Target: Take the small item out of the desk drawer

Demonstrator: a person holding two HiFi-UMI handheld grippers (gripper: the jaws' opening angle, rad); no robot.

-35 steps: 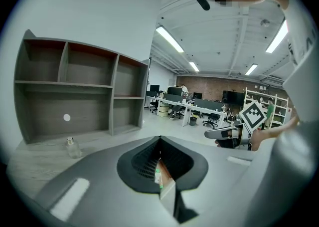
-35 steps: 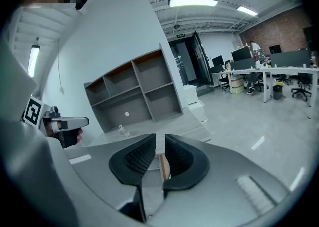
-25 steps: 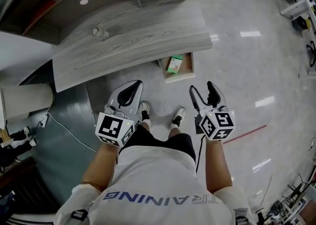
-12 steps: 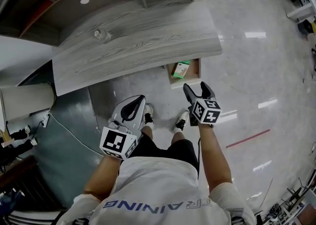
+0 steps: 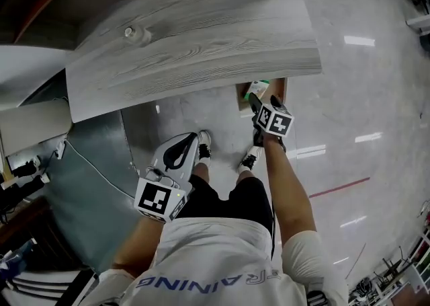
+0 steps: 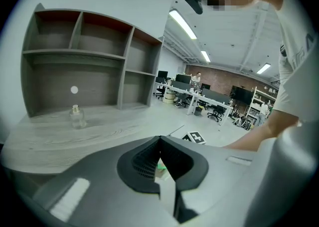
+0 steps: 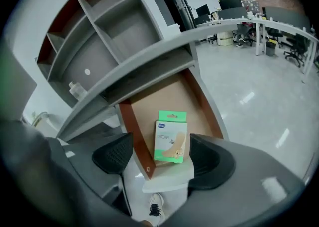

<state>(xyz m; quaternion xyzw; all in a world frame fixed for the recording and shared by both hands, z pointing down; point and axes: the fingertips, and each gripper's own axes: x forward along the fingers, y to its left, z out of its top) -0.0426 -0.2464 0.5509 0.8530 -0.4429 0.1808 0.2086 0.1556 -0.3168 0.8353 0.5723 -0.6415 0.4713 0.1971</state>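
The small box [image 7: 170, 142] lies flat in the open drawer [image 7: 130, 123], near the drawer's front edge. It is green and white, with its picture side up. It sits between the two side walls, closer to the brown wall on the left of the right gripper view.

It looks like thin card, so it is likely very light and a bit stiff. A hard squeeze could dent it. The best place to hold it is probably its two long sides.

The right gripper [image 7: 162, 157] hangs right over the box. Its fingers [image 7: 113, 155] have just been opening and now stand wide apart, holding nothing. The left gripper [image 6: 159, 143] is back by the person's leg, fingers closed together and empty.

The brown wall is near the box, so one finger has little room there. The counter [image 5: 201, 49] hangs over the back of the drawer. A little glass bottle [image 5: 130, 31] stands far off on the counter, out of the way.
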